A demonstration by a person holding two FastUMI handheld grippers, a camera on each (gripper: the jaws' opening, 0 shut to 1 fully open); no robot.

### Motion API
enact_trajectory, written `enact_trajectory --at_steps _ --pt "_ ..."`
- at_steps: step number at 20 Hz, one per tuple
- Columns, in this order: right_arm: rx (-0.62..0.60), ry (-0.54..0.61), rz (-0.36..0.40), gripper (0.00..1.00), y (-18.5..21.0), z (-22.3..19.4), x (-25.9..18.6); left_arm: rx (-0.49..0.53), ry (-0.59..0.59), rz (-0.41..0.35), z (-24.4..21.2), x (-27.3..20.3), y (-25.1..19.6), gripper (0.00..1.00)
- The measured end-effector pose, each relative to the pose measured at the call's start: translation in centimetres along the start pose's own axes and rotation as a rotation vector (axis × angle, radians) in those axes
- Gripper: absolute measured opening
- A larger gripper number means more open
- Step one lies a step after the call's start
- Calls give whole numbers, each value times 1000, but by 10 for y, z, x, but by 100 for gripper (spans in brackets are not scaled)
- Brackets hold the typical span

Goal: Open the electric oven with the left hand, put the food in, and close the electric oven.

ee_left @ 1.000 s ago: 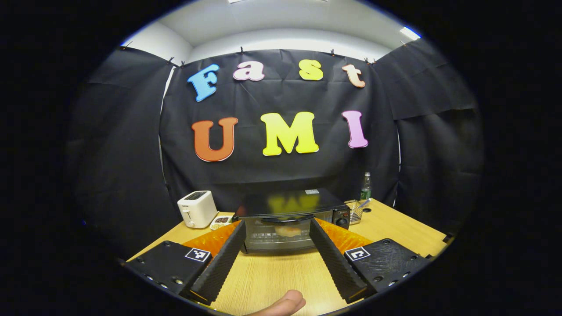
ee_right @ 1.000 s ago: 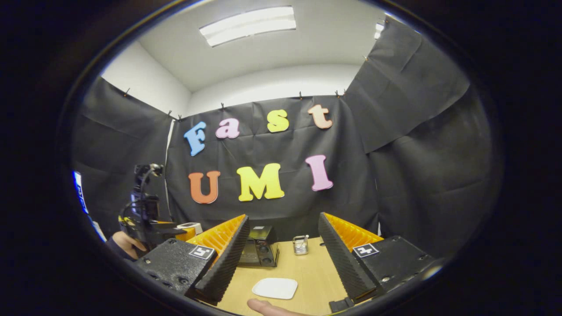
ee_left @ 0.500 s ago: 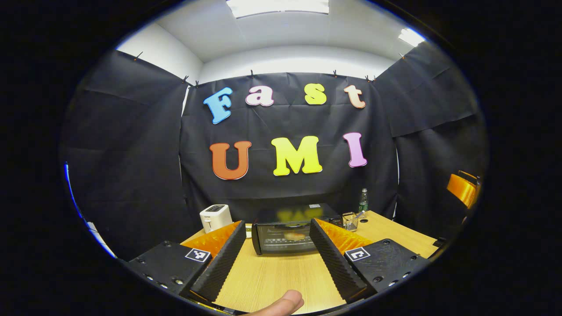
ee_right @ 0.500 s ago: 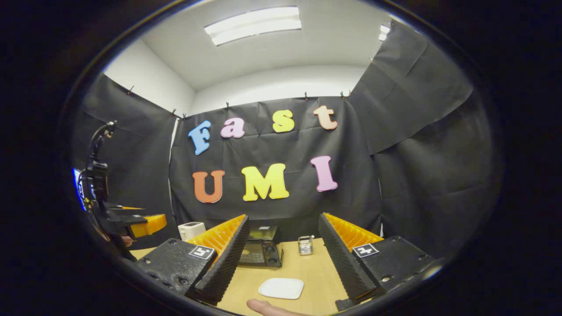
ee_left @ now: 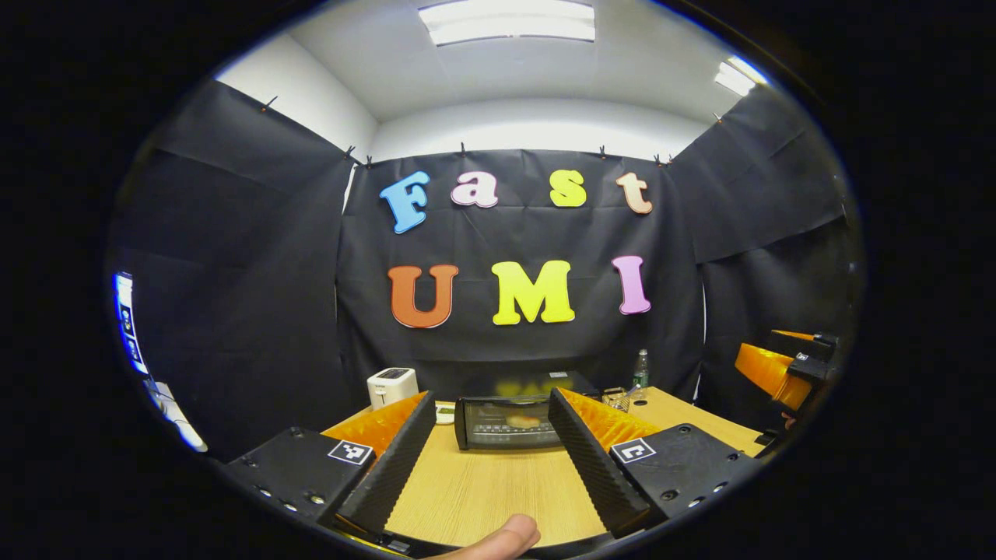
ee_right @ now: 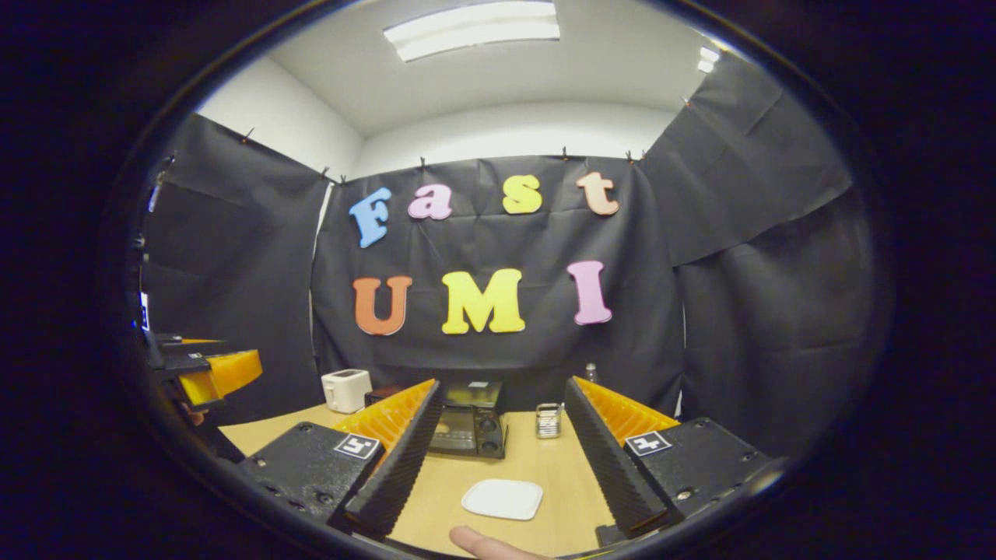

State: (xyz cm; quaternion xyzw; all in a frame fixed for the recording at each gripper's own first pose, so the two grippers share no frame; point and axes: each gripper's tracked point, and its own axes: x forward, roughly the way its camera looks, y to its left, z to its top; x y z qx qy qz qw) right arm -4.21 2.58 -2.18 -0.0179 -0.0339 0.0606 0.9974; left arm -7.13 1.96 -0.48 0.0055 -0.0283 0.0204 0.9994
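The black electric oven (ee_left: 506, 424) stands at the back of the wooden table (ee_left: 482, 490), its glass door shut. A piece of browned food (ee_left: 523, 421) shows through the glass. My left gripper (ee_left: 490, 398) is open and held well back from the oven, with nothing between its fingers. My right gripper (ee_right: 503, 385) is also open and holds nothing; below it on the table lies an empty white plate (ee_right: 503, 498). The oven (ee_right: 471, 428) appears beyond its left finger. Each gripper shows at the other view's edge: the right gripper (ee_left: 778, 369) and the left gripper (ee_right: 210, 373).
A white toaster (ee_left: 391, 385) stands left of the oven, with a small dish (ee_left: 443, 412) beside it. A wire holder (ee_right: 548, 420) and a green bottle (ee_left: 640, 368) stand to the oven's right. A thumb (ee_left: 498, 538) shows at the bottom edge.
The left gripper has drawn back and tilted up, so the oven looks smaller and farther. The right gripper has also pulled back a little. The oven door stays shut.
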Motion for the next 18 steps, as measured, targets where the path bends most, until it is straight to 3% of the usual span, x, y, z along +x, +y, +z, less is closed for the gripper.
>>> enact_trajectory --at_steps 7,18 --pt "-8 165 -135 98 -17 -30 10 8 22 8 -11 1 3 95" --pt "-36 98 -153 96 -24 -4 -10 28 45 8 -16 -5 -2 95"
